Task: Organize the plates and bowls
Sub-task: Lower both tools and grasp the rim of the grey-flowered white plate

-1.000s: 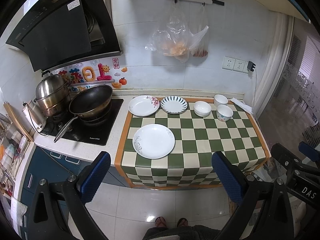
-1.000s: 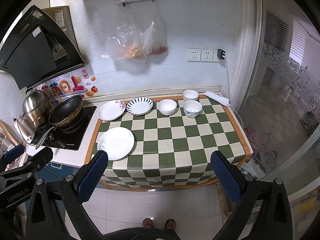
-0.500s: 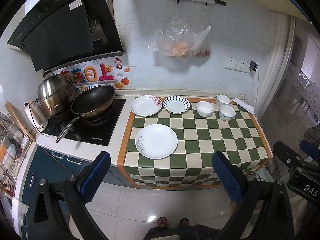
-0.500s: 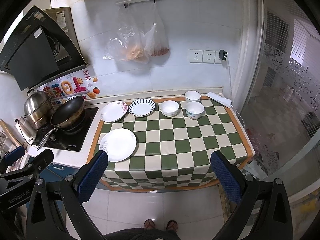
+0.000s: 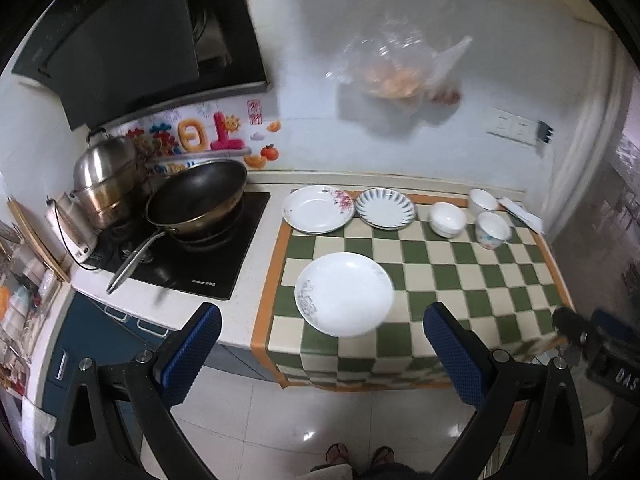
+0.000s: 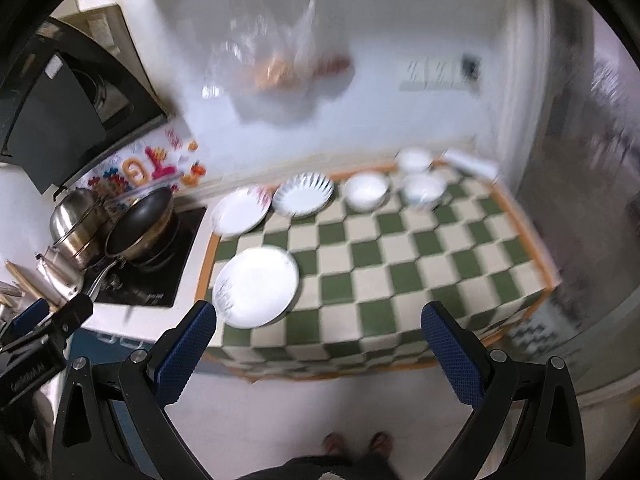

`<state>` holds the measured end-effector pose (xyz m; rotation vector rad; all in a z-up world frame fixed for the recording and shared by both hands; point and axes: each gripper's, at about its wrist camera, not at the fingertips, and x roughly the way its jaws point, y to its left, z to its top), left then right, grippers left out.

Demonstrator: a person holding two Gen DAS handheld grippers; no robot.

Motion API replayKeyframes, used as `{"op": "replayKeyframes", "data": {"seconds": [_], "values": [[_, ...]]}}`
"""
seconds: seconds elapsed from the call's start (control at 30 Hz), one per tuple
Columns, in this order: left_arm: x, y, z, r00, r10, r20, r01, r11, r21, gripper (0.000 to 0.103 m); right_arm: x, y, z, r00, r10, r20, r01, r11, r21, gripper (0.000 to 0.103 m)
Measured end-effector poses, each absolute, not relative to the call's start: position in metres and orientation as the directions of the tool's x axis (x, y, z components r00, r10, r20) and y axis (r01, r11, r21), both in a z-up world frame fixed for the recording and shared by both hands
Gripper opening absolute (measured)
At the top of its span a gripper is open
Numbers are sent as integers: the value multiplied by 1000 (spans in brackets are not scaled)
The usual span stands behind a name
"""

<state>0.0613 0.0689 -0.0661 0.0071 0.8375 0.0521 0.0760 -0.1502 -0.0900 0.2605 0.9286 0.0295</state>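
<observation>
On the green-checked cloth [image 5: 452,280] lie a large white plate [image 5: 344,293] near the front left, a pink-flowered plate [image 5: 318,214] and a blue-striped plate [image 5: 385,208] at the back. Right of them stand three bowls: a white one [image 5: 447,219], one behind [image 5: 483,200] and a patterned one [image 5: 493,230]. The right wrist view, blurred, shows the large plate [image 6: 256,286] and the bowls [image 6: 366,191]. My left gripper [image 5: 322,350] and right gripper [image 6: 318,348] are open and empty, in front of the counter above the floor.
A black wok [image 5: 198,202] and steel pots [image 5: 106,184] sit on the stove [image 5: 192,256] left of the cloth. A range hood [image 5: 132,36] hangs above. Plastic bags [image 5: 396,68] hang on the wall. A folded white cloth [image 5: 520,210] lies at the back right.
Both grippers have moved closer to the counter, so the dishes look larger. The right view has swung and is motion-blurred. The dishes have not moved.
</observation>
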Motion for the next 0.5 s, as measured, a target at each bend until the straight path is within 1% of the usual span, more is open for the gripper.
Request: {"op": "replayKeyframes", "data": {"seconds": [0.13, 0.27, 0.4, 0.5], "values": [[116, 87, -111, 596, 70, -800, -56, 997, 46, 103, 137, -136, -157, 510, 200, -836, 54, 963, 263, 103], [166, 106, -164, 507, 56, -860, -64, 998, 28, 103, 193, -130, -226, 420, 258, -870, 49, 951, 305, 103], [214, 117, -219, 435, 102, -895, -90, 993, 70, 103, 249, -124, -286, 337, 303, -891, 29, 943, 332, 102], [248, 121, -263, 354, 119, -928, -96, 991, 90, 102, 299, -117, -341, 250, 344, -905, 16, 933, 359, 100]]}}
